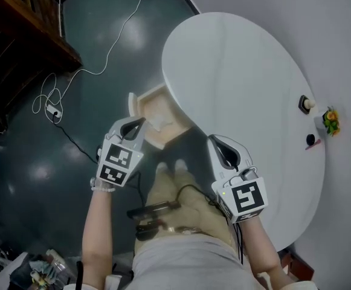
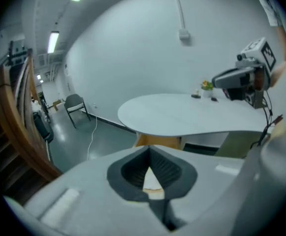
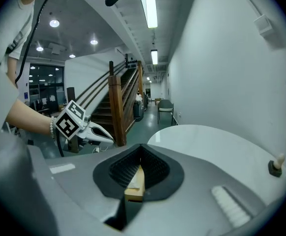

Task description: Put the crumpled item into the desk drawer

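The wooden desk drawer (image 1: 153, 118) stands pulled out from under the white desk (image 1: 241, 89). A pale crumpled item (image 1: 162, 124) seems to lie inside it. My left gripper (image 1: 139, 124) hovers at the drawer's near left edge, jaws shut with nothing in them. My right gripper (image 1: 215, 141) hangs right of the drawer, below the desk's rim, also shut and empty. In the left gripper view the left gripper (image 2: 150, 154) shows shut tips, the drawer (image 2: 157, 141) beyond them and the right gripper (image 2: 238, 80) to the right. The right gripper (image 3: 141, 150) faces the left gripper (image 3: 91, 132).
A white cable (image 1: 72, 77) snakes over the dark floor to a plug (image 1: 53, 110). A wooden staircase (image 1: 24, 23) stands at the left. On the desk's far side sit a small dark knob (image 1: 307, 104) and a little flower (image 1: 330, 121). A chair (image 2: 75, 104) stands by the wall.
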`<state>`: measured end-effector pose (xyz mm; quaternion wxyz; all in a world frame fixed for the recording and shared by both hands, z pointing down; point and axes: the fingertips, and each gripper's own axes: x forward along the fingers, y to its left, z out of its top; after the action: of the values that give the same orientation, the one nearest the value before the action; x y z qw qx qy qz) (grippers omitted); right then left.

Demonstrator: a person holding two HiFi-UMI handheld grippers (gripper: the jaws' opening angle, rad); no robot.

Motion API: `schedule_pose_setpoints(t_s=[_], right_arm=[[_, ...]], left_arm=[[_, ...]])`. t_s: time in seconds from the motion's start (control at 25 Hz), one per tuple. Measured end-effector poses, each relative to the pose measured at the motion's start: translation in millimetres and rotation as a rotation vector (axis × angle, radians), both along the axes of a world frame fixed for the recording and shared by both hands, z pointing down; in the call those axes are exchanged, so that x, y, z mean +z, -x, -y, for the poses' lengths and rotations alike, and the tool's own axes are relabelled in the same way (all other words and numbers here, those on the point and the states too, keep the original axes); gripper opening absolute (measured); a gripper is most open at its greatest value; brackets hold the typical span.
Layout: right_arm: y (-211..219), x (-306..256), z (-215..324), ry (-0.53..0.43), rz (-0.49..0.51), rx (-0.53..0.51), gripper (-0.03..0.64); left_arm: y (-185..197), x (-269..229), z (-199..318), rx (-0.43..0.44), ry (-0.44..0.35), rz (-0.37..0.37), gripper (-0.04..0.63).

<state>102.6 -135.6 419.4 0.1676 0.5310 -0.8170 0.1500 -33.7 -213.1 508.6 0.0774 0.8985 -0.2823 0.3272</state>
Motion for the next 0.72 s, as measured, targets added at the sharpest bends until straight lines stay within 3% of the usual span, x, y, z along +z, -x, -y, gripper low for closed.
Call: schedule_pose_setpoints(t_s=[0.32,0.72], right_arm=[[12,-37,9,-0.057,-0.016,-0.006,0.005],[34,-72,11,-0.121,-0.010,-0.058,0.005]], left_arm=[[28,-71,-8,-0.129,-0.034,-0.143,-0.003],[55,-148,-28,-0.168,-0.162,-0.192,-0.003]])
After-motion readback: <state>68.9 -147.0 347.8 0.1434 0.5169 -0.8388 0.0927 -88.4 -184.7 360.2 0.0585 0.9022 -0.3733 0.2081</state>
